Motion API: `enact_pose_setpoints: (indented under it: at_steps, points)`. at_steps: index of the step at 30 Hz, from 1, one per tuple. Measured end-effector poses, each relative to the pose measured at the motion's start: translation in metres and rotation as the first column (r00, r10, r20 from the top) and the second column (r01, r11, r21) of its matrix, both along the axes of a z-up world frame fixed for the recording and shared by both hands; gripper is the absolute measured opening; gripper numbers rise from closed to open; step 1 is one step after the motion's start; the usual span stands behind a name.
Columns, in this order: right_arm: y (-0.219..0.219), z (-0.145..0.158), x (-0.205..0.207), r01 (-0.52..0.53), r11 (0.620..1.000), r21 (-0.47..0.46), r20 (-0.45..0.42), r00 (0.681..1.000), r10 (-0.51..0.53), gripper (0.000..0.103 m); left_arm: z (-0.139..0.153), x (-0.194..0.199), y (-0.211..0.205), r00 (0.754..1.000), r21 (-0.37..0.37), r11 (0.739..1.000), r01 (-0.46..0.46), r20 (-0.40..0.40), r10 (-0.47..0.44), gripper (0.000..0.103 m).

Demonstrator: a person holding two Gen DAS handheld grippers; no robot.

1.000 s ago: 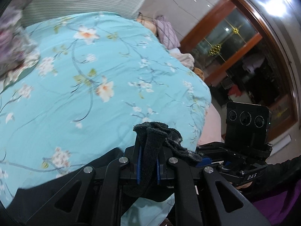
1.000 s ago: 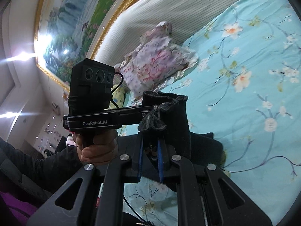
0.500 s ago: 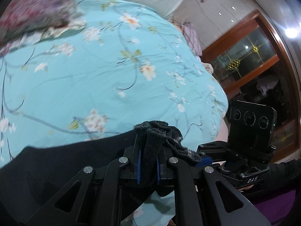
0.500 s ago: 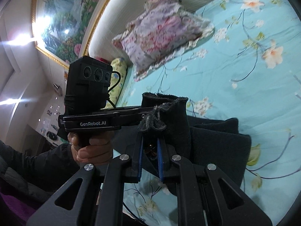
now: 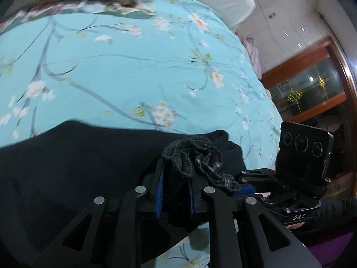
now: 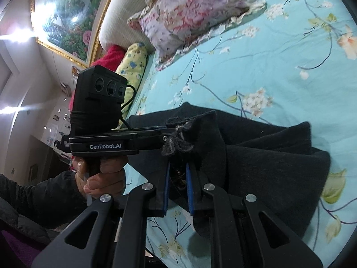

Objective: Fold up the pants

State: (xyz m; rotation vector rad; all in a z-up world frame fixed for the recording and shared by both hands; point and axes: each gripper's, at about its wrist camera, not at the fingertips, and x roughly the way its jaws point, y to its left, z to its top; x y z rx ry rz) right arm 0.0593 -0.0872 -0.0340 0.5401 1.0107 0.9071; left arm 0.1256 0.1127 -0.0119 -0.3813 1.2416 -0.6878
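Black pants [image 5: 78,167] lie spread on a turquoise flowered bedspread [image 5: 133,67]. My left gripper [image 5: 175,174] has a frayed bunch of the pants' edge between its blue pads; its jaws are opening, and the cloth still fills the gap. In the right wrist view the pants [image 6: 267,156] show folded layers on the bed. There my right gripper [image 6: 177,169] is shut on another part of the same edge, which stands up above the fingers. The two grippers are close side by side, low over the near side of the bed.
A flowered pillow [image 6: 196,15] and a yellow pillow [image 6: 131,62] lie by the pale headboard [image 6: 116,6]. A person's hand [image 6: 100,176] holds the left tool's handle. A wooden glass cabinet [image 5: 308,89] stands beyond the bed's right side.
Both grippers have sunk toward the bed and moved forward with the pants' edge. More of the black cloth now lies on the bedspread. The left pads stand a little wider apart.
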Motion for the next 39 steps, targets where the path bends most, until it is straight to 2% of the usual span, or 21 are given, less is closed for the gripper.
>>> enact_pose_setpoints:
  at_steps: [7, 11, 17, 20, 22, 30, 36, 39]
  points:
    - [0.02, -0.011, 0.005, -0.067, 0.998, -0.022, -0.054, 0.996, 0.065, 0.019, -0.001, -0.018, 0.029, 0.996, 0.015, 0.996, -0.089, -0.018, 0.09, 0.016]
    - [0.03, -0.012, 0.004, -0.102, 0.994, -0.031, -0.052, 0.994, 0.1, 0.034, -0.002, -0.028, 0.043, 0.989, 0.011, 0.99, -0.143, -0.026, 0.143, 0.016]
    - [0.043, -0.007, 0.003, -0.137, 0.99, -0.042, -0.038, 0.99, 0.136, 0.042, 0.002, -0.044, 0.064, 0.972, 0.0, 0.973, -0.232, -0.029, 0.232, 0.017]
    - [0.051, -0.001, 0.003, -0.162, 0.986, -0.037, -0.031, 0.986, 0.161, 0.043, 0.004, -0.053, 0.074, 0.958, 0.004, 0.958, -0.286, -0.032, 0.286, 0.024]
    - [0.056, 0.003, 0.003, -0.182, 0.983, -0.036, -0.021, 0.983, 0.181, 0.043, 0.008, -0.061, 0.083, 0.941, -0.007, 0.942, -0.336, -0.028, 0.336, 0.024]
    - [0.073, 0.02, 0.007, -0.239, 0.97, -0.044, 0.011, 0.971, 0.24, 0.044, 0.015, -0.082, 0.104, 0.903, -0.018, 0.903, -0.43, -0.022, 0.43, 0.024]
    - [0.093, 0.032, 0.011, -0.297, 0.954, -0.047, 0.04, 0.953, 0.299, 0.044, 0.019, -0.102, 0.124, 0.861, -0.032, 0.86, -0.509, -0.022, 0.508, 0.027]
    - [0.103, 0.035, 0.012, -0.328, 0.943, -0.053, 0.047, 0.943, 0.33, 0.044, 0.018, -0.111, 0.132, 0.84, -0.044, 0.839, -0.543, -0.03, 0.542, 0.034]
